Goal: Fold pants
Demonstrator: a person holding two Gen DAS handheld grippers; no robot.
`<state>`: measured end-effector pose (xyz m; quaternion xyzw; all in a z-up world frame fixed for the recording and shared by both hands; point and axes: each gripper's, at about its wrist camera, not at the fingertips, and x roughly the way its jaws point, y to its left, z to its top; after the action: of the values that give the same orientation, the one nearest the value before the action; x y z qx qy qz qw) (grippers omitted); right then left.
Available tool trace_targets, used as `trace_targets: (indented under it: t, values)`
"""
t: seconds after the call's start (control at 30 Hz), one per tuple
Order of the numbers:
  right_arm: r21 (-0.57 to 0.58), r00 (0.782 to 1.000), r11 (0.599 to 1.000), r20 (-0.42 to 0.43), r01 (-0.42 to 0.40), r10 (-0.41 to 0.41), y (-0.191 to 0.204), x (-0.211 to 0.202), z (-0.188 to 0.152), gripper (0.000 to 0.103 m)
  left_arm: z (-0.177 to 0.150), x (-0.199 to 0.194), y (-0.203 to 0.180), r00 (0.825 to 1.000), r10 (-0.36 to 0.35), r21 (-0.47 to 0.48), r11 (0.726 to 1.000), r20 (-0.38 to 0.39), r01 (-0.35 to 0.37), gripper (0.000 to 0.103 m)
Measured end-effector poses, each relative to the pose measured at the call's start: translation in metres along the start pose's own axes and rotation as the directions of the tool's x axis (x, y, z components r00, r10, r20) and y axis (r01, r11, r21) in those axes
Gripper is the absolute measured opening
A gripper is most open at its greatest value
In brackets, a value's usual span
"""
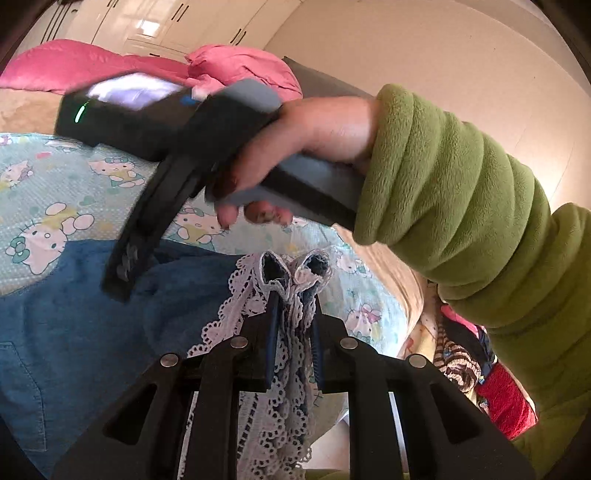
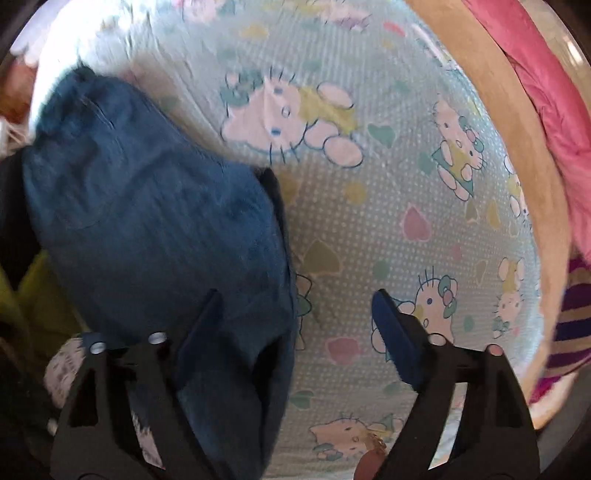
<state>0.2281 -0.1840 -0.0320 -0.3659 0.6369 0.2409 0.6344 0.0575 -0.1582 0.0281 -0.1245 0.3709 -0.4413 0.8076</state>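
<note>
Blue denim pants (image 1: pixel 74 332) with a white lace hem (image 1: pixel 236 306) lie on a cartoon-cat bed sheet (image 1: pixel 48 177). My left gripper (image 1: pixel 293 291) is shut on the bunched lace hem and holds it lifted off the bed. In the same view a hand (image 1: pixel 314 129) in a green fleece sleeve (image 1: pixel 461 184) holds my right gripper (image 1: pixel 122 280) above the denim. Looking straight down, my right gripper (image 2: pixel 297 295) is open; the folded edge of the pants (image 2: pixel 147 203) lies under its left finger, and the sheet (image 2: pixel 369 184) shows under the right one. The pads press on nothing.
A pink duvet (image 1: pixel 110 62) lies bunched at the far side of the bed, also along the right edge (image 2: pixel 535 92). A tan blanket (image 2: pixel 491 110) borders the sheet. Striped cloth (image 2: pixel 569 314) and a pile of red and patterned clothes (image 1: pixel 498 398) sit beside the bed. White wardrobes (image 1: pixel 166 22) stand behind.
</note>
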Motion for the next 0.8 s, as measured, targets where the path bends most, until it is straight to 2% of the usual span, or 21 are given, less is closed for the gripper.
trace_targets:
  t: [0.07, 0.13, 0.27, 0.33, 0.4, 0.57, 0.73, 0.8]
  values:
    - [-0.046, 0.996, 0.995, -0.037, 0.085, -0.086, 0.002, 0.006, -0.001, 0.074, 0.001, -0.008, 0.009, 1.0, 0.0, -0.018, 1.0, 0.019, 0.0, 0.014]
    - [-0.025, 0.986, 0.988, -0.058, 0.153, -0.155, -0.015, 0.004, -0.006, 0.07, 0.001, -0.016, 0.019, 0.999, 0.013, -0.041, 0.999, 0.037, -0.011, 0.014]
    - [0.077, 0.987, 0.984, -0.049, 0.158, -0.155, -0.056, -0.008, -0.018, 0.069, 0.0, -0.029, 0.033, 0.997, 0.033, -0.082, 0.996, 0.063, -0.028, 0.014]
    - [0.1, 0.979, 0.975, -0.051, 0.2, -0.196, -0.069, -0.01, -0.023, 0.069, 0.0, -0.033, 0.039, 0.997, 0.039, -0.102, 0.994, 0.071, -0.032, 0.014]
    - [0.139, 0.984, 0.974, -0.04, 0.18, -0.176, -0.08, -0.011, -0.028, 0.069, 0.0, -0.037, 0.046, 0.996, 0.051, -0.116, 0.992, 0.08, -0.042, 0.014]
    - [0.197, 0.993, 0.978, 0.088, 0.066, -0.084, -0.084, -0.028, -0.037, 0.069, 0.007, -0.054, 0.073, 0.99, 0.089, -0.171, 0.983, 0.105, -0.07, 0.014]
    - [0.252, 0.973, 0.968, 0.227, -0.021, -0.038, -0.082, -0.041, -0.048, 0.072, 0.015, -0.064, 0.118, 0.981, 0.153, -0.262, 0.958, 0.119, -0.118, 0.014]
    - [0.26, 0.959, 0.963, 0.285, -0.07, -0.007, -0.077, -0.043, -0.053, 0.073, 0.013, -0.064, 0.145, 0.976, 0.191, -0.324, 0.934, 0.103, -0.149, 0.014]
